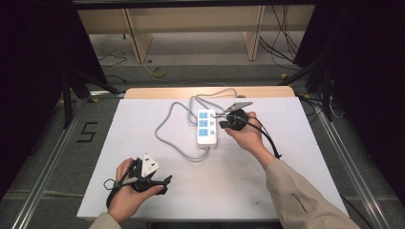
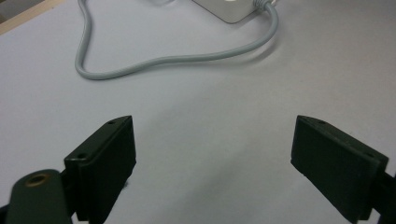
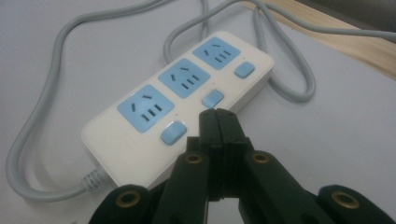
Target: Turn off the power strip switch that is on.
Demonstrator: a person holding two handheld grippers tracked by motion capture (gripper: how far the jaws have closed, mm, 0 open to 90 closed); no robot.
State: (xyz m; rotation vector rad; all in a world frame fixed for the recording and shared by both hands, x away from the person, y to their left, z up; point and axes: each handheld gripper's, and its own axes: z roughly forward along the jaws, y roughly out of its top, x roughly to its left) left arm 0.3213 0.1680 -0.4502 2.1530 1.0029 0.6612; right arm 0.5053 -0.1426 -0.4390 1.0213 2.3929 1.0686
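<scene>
A white power strip (image 1: pixel 207 127) lies near the middle of the white table (image 1: pixel 143 200), a bit toward twelve o'clock. It has three blue sockets (image 3: pixel 142 108) in a row, and a small blue button (image 3: pixel 212 99) sits beside each one. Its grey cord (image 1: pixel 166 129) loops away on the table toward nine o'clock and also curls off toward twelve o'clock. The right gripper (image 1: pixel 223 124) is just at the strip's three o'clock side. In the right gripper view its two black jaws are pressed tight together with nothing between them, and their tips are right by the middle button. The left gripper (image 1: pixel 166 183) rests well apart at seven o'clock, near the table's front edge. Its jaws stand wide apart over bare table, holding nothing.
</scene>
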